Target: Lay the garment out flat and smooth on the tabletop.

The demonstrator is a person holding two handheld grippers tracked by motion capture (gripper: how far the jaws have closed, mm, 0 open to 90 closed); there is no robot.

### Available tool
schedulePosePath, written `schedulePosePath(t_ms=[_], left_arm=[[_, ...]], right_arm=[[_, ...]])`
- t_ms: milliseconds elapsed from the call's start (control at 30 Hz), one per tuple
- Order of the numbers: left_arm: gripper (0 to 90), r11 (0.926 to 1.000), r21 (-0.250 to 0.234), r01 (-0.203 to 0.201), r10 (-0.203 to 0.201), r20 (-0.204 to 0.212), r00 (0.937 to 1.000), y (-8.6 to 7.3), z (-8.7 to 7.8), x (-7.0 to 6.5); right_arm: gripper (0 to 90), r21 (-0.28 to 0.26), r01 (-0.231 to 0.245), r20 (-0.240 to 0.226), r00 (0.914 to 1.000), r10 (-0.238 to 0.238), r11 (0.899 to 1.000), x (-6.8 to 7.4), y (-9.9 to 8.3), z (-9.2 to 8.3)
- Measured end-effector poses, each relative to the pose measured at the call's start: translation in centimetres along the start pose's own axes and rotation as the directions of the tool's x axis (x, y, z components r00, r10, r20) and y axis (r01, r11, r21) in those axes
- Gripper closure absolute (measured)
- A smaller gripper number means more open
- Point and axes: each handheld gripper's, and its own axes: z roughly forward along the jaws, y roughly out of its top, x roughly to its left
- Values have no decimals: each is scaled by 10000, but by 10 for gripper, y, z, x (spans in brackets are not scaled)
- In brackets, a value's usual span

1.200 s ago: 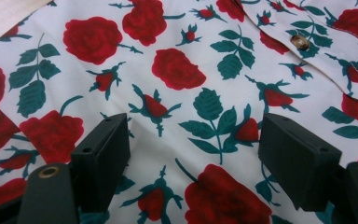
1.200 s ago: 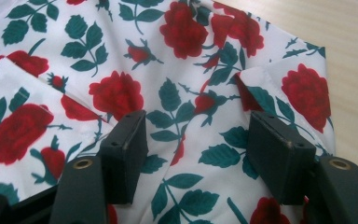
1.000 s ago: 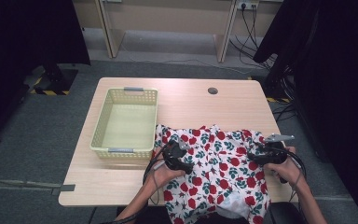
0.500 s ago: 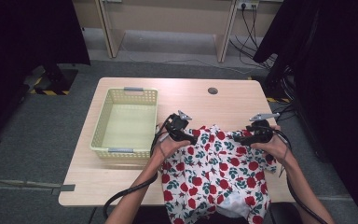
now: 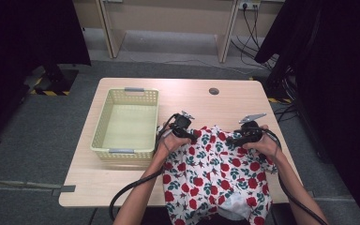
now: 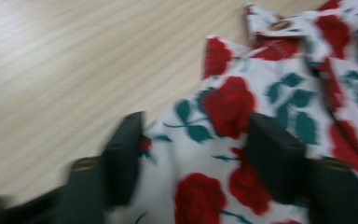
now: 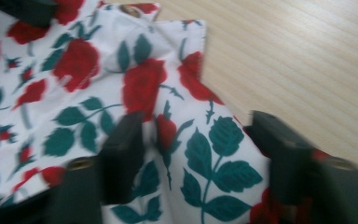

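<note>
Looking down from the high view, I count one wooden table [image 5: 122, 187], one pale green basket [image 5: 104, 123] on its left half, one round cable hole [image 5: 213, 91] near the far edge, and one floral garment [image 5: 215, 180]. The garment lies on the near right part of the table and hangs over the near edge. My left gripper [image 5: 191, 136] and right gripper [image 5: 231, 139] sit at its far edge, near each other, one on each corner.

In the left gripper view, I see two black jaws spread apart, cloth lying between them. They have just been closing, yet the pads stand clear of the fabric folds. The garment [image 6: 242, 116] is white with red roses and dark green leaves, and a brown button [image 6: 279, 24] sits at its far hem.

In the right gripper view, the jaws likewise stand apart and have just been closing, with the same rose print [image 7: 135, 88] between them. Bare wood [image 7: 307, 60] lies to the right.
</note>
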Motion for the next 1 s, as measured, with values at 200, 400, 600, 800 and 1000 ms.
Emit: schedulePosePath(t_ms=[200,400,600,800,1000], left_arm=[[793,9940,-913,-600,605,26,9982,0,-8,-6],[831,9640,-2168,-1539,1366,-930,9863,27,-32,-15],[794,9096,-2854,-3020,2530,-1960,9474,27,-55,-35],[797,9094,-3096,-2778,2335,-1727,9569,16,-63,-38],[807,9137,-3355,-2293,2029,-1123,9727,3,-74,-43]], right_arm=[[755,-186,280,-295,9992,-286,9994,7,-4,-12],[789,-1391,449,575,9977,-372,9893,6,15,-40],[785,-2439,1638,1926,9742,-1178,9559,22,26,-66],[787,-2678,1844,2013,9706,-1322,9457,33,14,-71],[784,-2948,1591,1564,9808,-1167,9422,42,0,-78]])
